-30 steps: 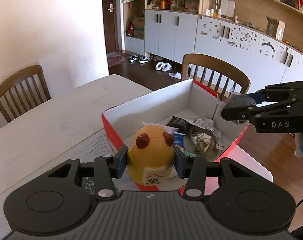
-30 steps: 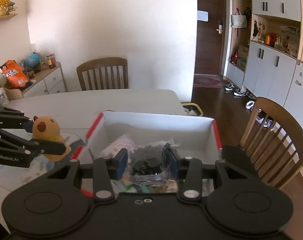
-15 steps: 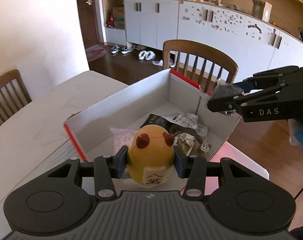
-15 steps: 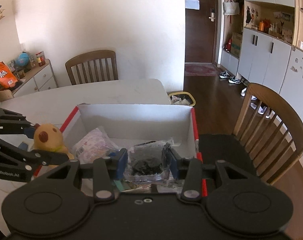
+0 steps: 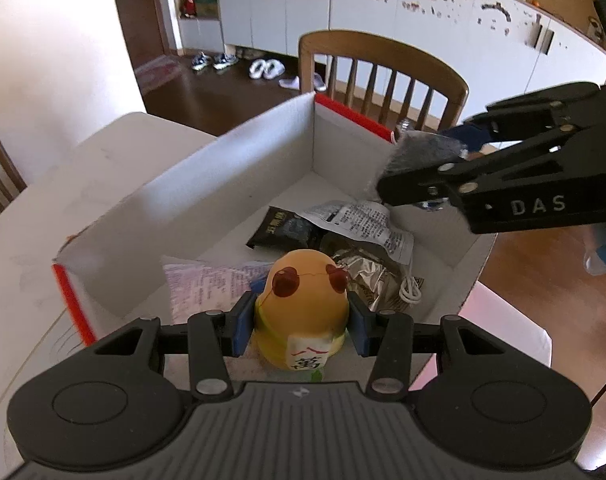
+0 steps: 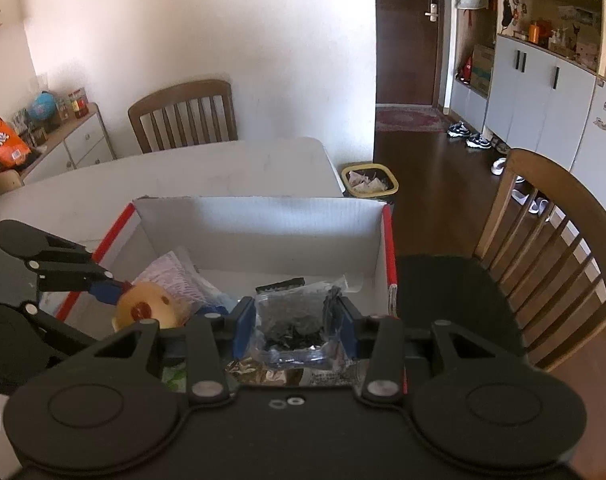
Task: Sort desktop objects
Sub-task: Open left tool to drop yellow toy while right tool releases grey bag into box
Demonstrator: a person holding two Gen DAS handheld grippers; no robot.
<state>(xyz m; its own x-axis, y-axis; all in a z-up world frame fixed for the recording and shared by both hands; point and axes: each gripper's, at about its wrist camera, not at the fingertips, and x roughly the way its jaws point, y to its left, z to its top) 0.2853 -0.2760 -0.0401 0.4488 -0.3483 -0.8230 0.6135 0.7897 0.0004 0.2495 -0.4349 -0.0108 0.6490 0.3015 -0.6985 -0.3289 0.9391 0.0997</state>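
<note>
Left tool [image 5: 302, 326], blue-padded, clamped on a yellow egg-shaped toy figure with red sunglasses [image 5: 303, 304], held above the near end of a white cardboard box with red edges [image 5: 223, 184]. Right tool [image 6: 290, 326] clamped on a clear plastic bag of dark contents [image 6: 293, 320], held over the same box [image 6: 263, 220]. Inside the box: a black packet [image 5: 281, 230], a crumpled printed wrapper [image 5: 363, 224], a pale pink printed pouch [image 5: 207, 286] and a coiled white cable [image 5: 411, 292]. The box rests on a white surface [image 5: 83, 184] beside a brown wooden chair [image 5: 383, 76].
</note>
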